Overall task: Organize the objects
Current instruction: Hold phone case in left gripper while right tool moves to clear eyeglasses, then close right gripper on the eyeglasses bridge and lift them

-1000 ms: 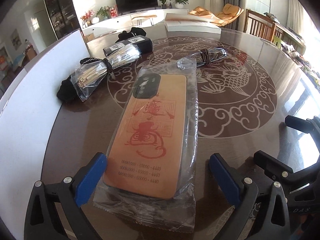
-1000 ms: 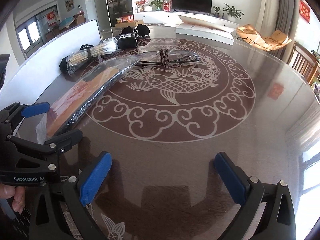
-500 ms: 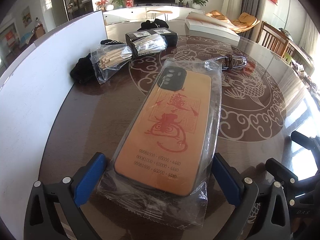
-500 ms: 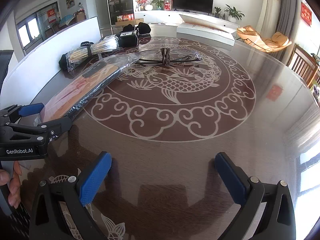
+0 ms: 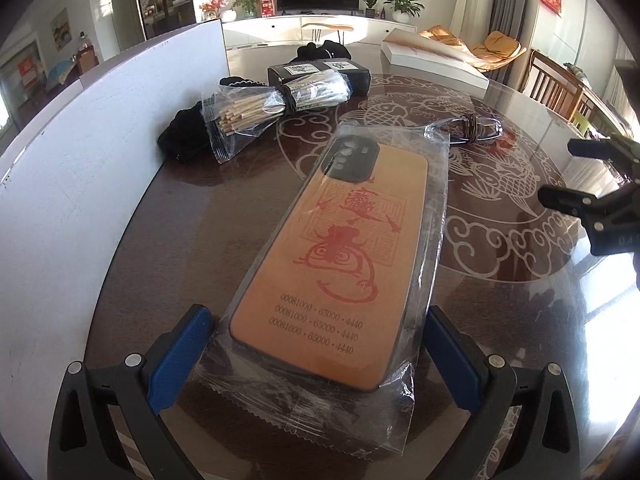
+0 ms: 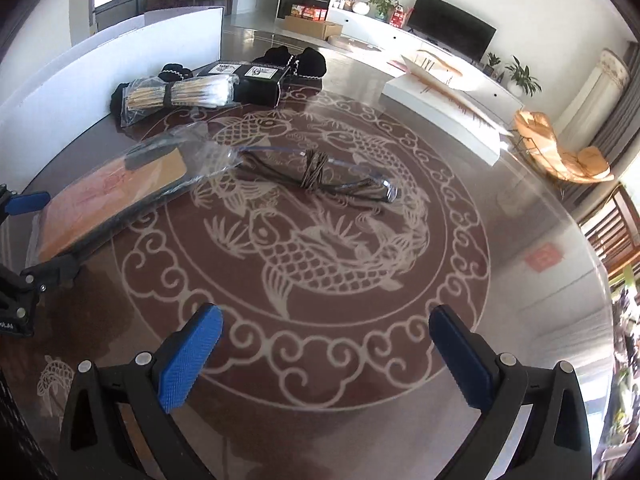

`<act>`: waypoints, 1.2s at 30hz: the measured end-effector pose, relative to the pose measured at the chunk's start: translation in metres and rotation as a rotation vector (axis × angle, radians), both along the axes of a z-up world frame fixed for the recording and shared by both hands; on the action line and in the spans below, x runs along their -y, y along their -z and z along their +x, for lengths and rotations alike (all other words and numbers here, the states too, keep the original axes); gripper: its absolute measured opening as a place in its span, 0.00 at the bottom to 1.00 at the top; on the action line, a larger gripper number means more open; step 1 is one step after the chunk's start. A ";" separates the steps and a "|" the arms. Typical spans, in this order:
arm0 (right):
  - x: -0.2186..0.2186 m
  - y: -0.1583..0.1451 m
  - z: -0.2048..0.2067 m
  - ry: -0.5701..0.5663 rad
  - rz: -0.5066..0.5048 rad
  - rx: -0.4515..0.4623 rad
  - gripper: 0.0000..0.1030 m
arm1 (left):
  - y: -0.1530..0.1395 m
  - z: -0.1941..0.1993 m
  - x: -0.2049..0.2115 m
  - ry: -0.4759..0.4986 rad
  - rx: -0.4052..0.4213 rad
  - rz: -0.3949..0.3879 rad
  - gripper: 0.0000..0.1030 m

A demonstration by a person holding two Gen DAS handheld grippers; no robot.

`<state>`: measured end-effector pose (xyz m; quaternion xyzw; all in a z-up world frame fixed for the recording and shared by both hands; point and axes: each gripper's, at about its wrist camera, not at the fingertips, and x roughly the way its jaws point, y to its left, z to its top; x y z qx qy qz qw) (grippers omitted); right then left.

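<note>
An orange phone case with red print, sealed in a clear bag [image 5: 340, 264], lies flat on the dark round table [image 5: 500, 320]. My left gripper [image 5: 316, 360] is open, its blue pads on either side of the bag's near end, close to the bag's edges. The same case [image 6: 116, 200] shows at the left of the right wrist view, with the left gripper [image 6: 40, 240] at its end. My right gripper [image 6: 326, 360] is open above bare table with nothing between its fingers. It points toward a bagged bundle of dark cord [image 6: 316, 172].
A bagged bundle of sticks [image 5: 276, 108], a black box [image 5: 320, 74] and black cloth items [image 5: 180, 140] sit at the far left of the table. A white board [image 5: 80, 160] stands along the left edge. A white flat box [image 6: 440, 96] lies at the far side.
The right gripper has risen and turned left, bringing the cord bundle toward the middle of its view. The left gripper has swung slightly around the case, which stays between its open fingers.
</note>
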<state>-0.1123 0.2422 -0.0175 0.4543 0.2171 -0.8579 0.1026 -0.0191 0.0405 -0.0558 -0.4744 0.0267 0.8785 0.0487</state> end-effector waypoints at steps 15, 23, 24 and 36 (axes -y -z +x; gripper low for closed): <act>0.054 0.021 -0.096 -0.276 0.010 0.322 0.78 | 0.001 -0.001 0.000 0.000 -0.003 0.001 1.00; 0.037 0.011 -0.048 -0.101 -0.082 0.346 0.27 | 0.001 -0.001 0.000 0.000 -0.002 0.002 1.00; 0.028 0.010 -0.040 -0.045 -0.110 0.341 0.27 | 0.001 -0.001 0.000 0.001 -0.002 0.003 1.00; 0.006 0.012 0.048 0.057 -0.219 0.183 0.62 | -0.013 -0.022 0.008 0.065 0.054 0.068 1.00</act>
